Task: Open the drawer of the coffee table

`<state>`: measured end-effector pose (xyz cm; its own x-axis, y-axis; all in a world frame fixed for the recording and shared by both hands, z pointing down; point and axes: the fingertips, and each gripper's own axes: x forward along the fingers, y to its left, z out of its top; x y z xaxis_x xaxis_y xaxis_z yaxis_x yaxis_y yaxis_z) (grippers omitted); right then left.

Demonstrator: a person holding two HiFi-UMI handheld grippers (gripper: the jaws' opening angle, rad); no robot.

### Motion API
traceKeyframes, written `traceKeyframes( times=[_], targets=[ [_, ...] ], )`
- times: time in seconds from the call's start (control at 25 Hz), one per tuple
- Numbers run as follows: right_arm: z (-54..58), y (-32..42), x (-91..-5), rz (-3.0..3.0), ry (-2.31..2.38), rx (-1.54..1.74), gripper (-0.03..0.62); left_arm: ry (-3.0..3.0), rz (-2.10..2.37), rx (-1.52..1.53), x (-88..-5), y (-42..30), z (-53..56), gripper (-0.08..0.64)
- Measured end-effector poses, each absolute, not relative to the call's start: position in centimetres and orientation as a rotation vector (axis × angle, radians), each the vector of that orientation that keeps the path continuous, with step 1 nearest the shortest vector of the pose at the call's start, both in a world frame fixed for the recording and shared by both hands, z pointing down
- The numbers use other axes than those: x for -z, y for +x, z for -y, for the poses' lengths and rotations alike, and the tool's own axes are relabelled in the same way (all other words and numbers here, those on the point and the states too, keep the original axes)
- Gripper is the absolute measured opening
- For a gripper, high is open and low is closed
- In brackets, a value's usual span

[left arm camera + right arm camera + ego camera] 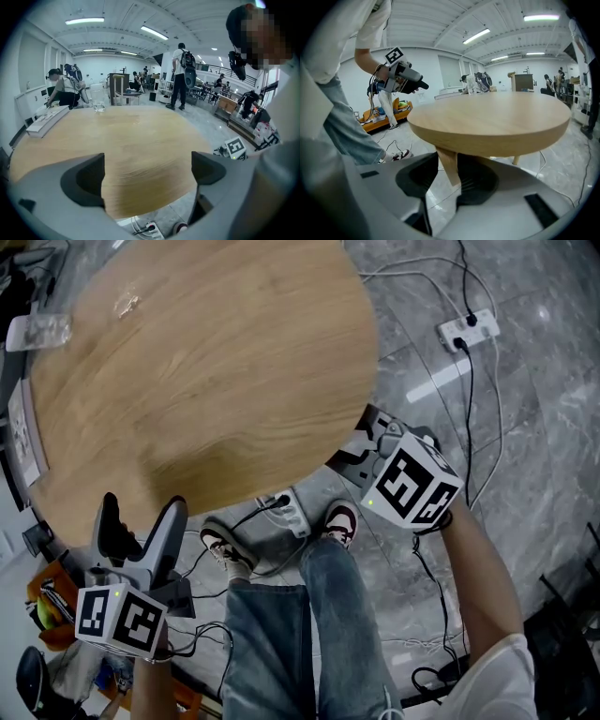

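The round wooden coffee table [206,381] fills the upper left of the head view. My right gripper [364,442] reaches under its near right edge. In the right gripper view a tapered wooden piece [446,159] hangs below the tabletop [497,117]. It sits between the dark pads [476,180] of my right gripper [448,174], which lie against both its sides. No drawer front shows in any view. My left gripper [139,526] hovers over the table's near left edge. Its jaws stand wide apart with nothing between them, as the left gripper view [147,171] confirms.
A power strip [286,512] and cables lie on the grey floor by the person's shoes [225,549]. Another power strip [467,329] lies at the far right. A clear glass [98,105] and a flat white item [44,123] rest on the table's far side. People stand in the background.
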<state>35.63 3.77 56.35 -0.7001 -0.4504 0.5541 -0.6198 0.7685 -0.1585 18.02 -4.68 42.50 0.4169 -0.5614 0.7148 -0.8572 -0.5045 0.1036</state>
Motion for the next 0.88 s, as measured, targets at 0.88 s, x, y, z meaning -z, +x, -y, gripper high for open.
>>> traceKeyframes(
  times=[0.88],
  targets=[
    [-4.3,35.9,-56.2,2.467,0.602,-0.263,0.091,2.256,1.144,-0.899,-43.2,19.2,5.2,0.574]
  ],
)
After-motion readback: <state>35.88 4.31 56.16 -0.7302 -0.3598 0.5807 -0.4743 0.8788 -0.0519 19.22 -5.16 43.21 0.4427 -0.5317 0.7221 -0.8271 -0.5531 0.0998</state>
